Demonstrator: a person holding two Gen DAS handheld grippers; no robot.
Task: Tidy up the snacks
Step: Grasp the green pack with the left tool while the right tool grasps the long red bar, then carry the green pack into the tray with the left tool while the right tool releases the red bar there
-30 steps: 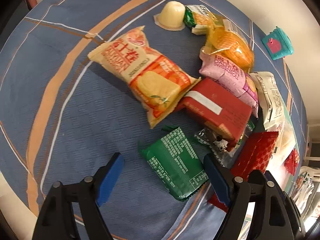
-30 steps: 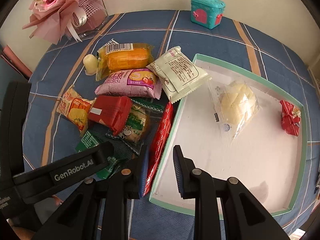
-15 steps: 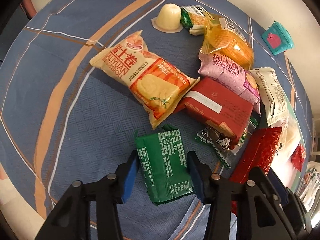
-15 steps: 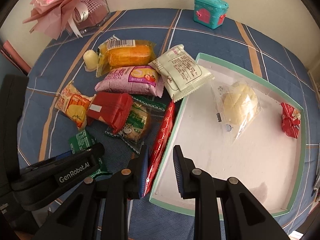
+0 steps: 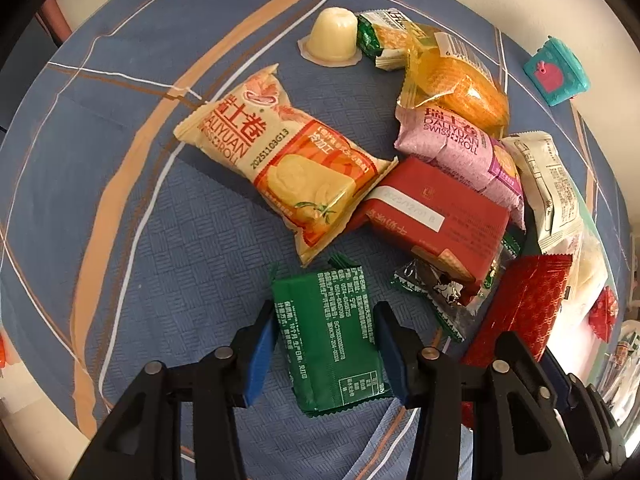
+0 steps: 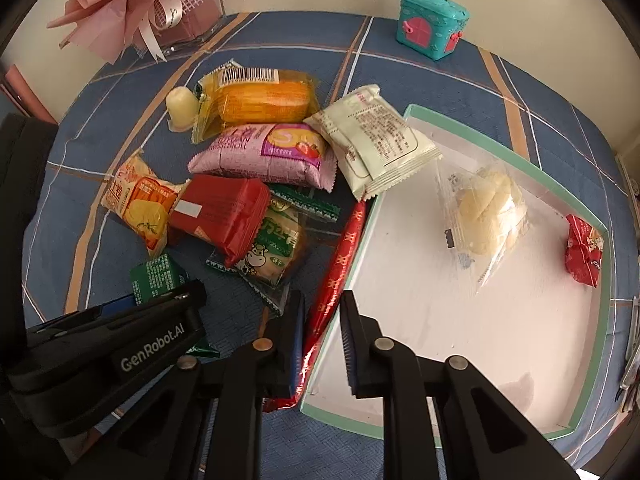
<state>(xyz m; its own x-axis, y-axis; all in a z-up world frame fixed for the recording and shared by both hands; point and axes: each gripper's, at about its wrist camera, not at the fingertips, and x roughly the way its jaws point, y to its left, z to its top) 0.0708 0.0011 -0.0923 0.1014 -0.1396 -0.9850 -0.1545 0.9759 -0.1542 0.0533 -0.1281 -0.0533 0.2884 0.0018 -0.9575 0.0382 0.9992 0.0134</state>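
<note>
Blue plaid tablecloth [image 5: 120,208] under a cream wall; snack packets heaped left of a shallow white tray with a green rim [image 6: 472,136].

Left gripper [image 5: 326,332] points straight down over the green packet [image 5: 332,336]. Packet lies flat on the cloth, apart from the heap, its long axis running away from the camera, parallel to the fingers. Blue pads [image 5: 260,348] flank its two long edges; jaws closing, packet between them, pads at or just touching the edges. Firm squeeze not yet evident.

Right gripper [image 6: 320,344] hangs at the tray's near-left corner, jaws nearly together. Long red packet [image 6: 340,264] leans along the tray's left rim with its lower end in the narrow gap; whether the pads truly pinch it cannot be told.

Tray already holds a clear-wrapped pastry [image 6: 488,208] and a small red packet [image 6: 582,250].

Judgement: the tray lies to the green packet's right, past the heap; left hand is nearer, so the carry is rightward.
</note>
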